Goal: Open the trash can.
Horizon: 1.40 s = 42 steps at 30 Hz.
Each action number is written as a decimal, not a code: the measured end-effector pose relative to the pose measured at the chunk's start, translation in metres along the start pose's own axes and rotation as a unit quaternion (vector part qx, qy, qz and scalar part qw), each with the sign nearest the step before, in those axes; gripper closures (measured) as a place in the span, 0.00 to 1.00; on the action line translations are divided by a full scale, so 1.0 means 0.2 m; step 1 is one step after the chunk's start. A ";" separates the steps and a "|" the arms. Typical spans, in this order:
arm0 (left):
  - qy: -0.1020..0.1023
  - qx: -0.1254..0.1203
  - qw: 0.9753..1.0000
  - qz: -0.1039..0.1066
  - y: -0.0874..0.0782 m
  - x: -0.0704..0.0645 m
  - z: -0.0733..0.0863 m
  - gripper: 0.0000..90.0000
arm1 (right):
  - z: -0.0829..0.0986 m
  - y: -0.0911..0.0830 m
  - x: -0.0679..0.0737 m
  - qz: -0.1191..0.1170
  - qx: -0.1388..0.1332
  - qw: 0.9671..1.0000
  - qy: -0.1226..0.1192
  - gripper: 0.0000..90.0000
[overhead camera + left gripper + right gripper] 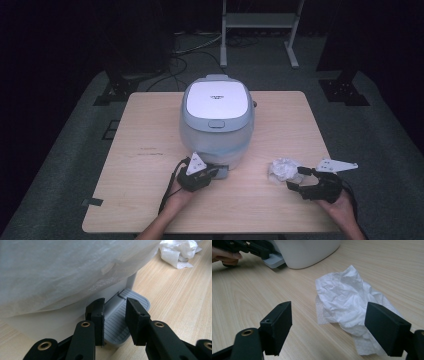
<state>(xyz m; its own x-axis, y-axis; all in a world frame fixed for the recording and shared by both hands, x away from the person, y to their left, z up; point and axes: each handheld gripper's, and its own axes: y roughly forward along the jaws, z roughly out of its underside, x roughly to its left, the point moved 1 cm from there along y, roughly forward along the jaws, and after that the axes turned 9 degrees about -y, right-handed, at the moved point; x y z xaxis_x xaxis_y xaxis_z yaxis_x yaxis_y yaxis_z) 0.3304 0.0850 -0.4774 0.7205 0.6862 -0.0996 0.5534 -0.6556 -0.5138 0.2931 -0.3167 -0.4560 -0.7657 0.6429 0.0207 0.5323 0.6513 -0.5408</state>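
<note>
So the left hand-held gripper [216, 172] sits low at the front foot of the white and grey bin [216, 117], with the person's left hand [181, 196] behind it, forearm coming in from the near edge of the counter [145, 200]. In the left gripper view its jaws stand narrow, one on each side of the grey ribbed pedal [127, 315] that sticks out from the bin's base; the left jaw looks like it's right against the pedal's edge, the right one I can't tell for sure. That pedal is flat, rounded at the front, with fine grooves across the top.

Over on the right, the right hand-held gripper [295, 179] is held just above the counter, angled in toward the middle, right hand [342, 205] wrapped under it. Its jaws are wide apart and hold nothing. The crumpled white tissue [283, 169] lies on the wood just in front of them; in the right gripper view the tissue [347, 305] sits between the two jaws but a bit beyond, apart from both.

The bin stands mid-counter with its lid shut, its lower body wrapped in cloudy plastic.
</note>
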 end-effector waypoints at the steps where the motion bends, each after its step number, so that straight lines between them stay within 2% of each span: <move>1: 0.001 0.001 1.000 -0.004 0.00 -0.01 0.00 0.77 | 0.00 0.00 0.00 0.001 0.000 1.000 -0.001 0.23; 15: 0.010 0.007 1.000 -0.011 0.01 -0.02 0.01 0.77 | -0.01 0.02 0.01 0.001 0.005 1.000 -0.003 0.23; 32: 0.023 0.032 0.999 -0.021 0.04 -0.03 0.02 0.77 | -0.01 0.02 0.02 0.003 0.010 1.000 -0.004 0.23; 35: 0.019 0.034 0.999 -0.020 0.04 -0.02 0.02 0.77 | -0.01 0.02 0.02 0.003 0.011 1.000 -0.004 0.23; 36: 0.004 0.035 0.999 -0.011 0.05 -0.01 0.02 0.77 | -0.01 0.03 0.02 0.004 0.012 1.000 -0.005 0.23; 37: 0.002 0.034 0.999 -0.009 0.05 -0.01 0.02 0.77 | -0.01 0.03 0.02 0.004 0.012 1.000 -0.004 0.23; 42: 0.006 0.035 0.999 -0.014 0.05 -0.01 0.02 0.77 | -0.01 0.04 0.02 0.005 0.023 1.000 -0.011 0.23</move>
<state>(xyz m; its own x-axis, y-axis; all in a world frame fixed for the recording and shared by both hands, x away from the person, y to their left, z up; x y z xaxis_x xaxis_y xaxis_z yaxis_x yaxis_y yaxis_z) 0.3325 0.0783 -0.4849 0.7108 0.6994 -0.0742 0.5428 -0.6126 -0.5746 0.2949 -0.3075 -0.4594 -0.7682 0.6402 -0.0024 0.5228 0.6252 -0.5795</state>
